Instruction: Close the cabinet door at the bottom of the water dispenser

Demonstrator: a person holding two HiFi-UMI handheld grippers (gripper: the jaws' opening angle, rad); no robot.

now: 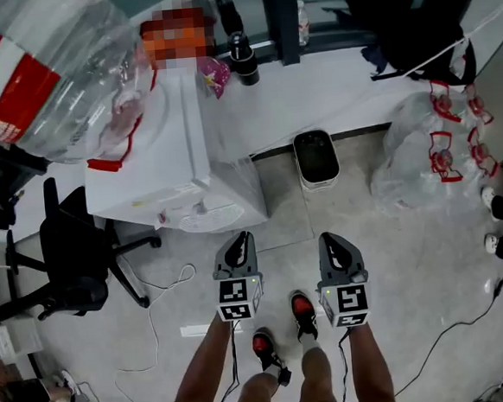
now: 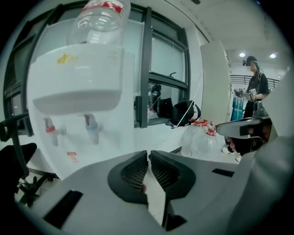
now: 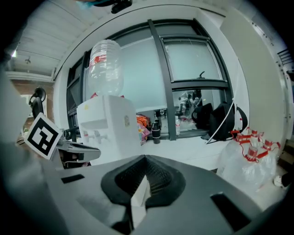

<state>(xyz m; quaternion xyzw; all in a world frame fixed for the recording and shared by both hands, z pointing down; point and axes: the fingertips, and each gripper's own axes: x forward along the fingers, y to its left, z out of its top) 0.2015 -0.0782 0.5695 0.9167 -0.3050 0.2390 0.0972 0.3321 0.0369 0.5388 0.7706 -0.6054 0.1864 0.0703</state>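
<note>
The left gripper [image 2: 148, 155] is empty. Its jaws are pressed together at the tips, with nothing between them. The right gripper [image 3: 145, 160] is in the same condition: its jaws meet at the tip and hold nothing. In the head view both grippers are held side by side above the person's shoes [image 1: 303, 311], with bare floor between them and the machine.

The water dispenser [image 1: 169, 172] stands ahead and to the left, apart from both grippers, with its bottle [image 1: 46, 73] on top. In the left gripper view the front panel below the taps [image 2: 91, 128] looks flat. The lowest part of the panel is hidden behind the gripper body.

No open door leaf projects from the base in any view. The cabinet door is therefore judged likely to be closed already, but the pictures do not confirm this. Neither gripper touches the dispenser.
</note>
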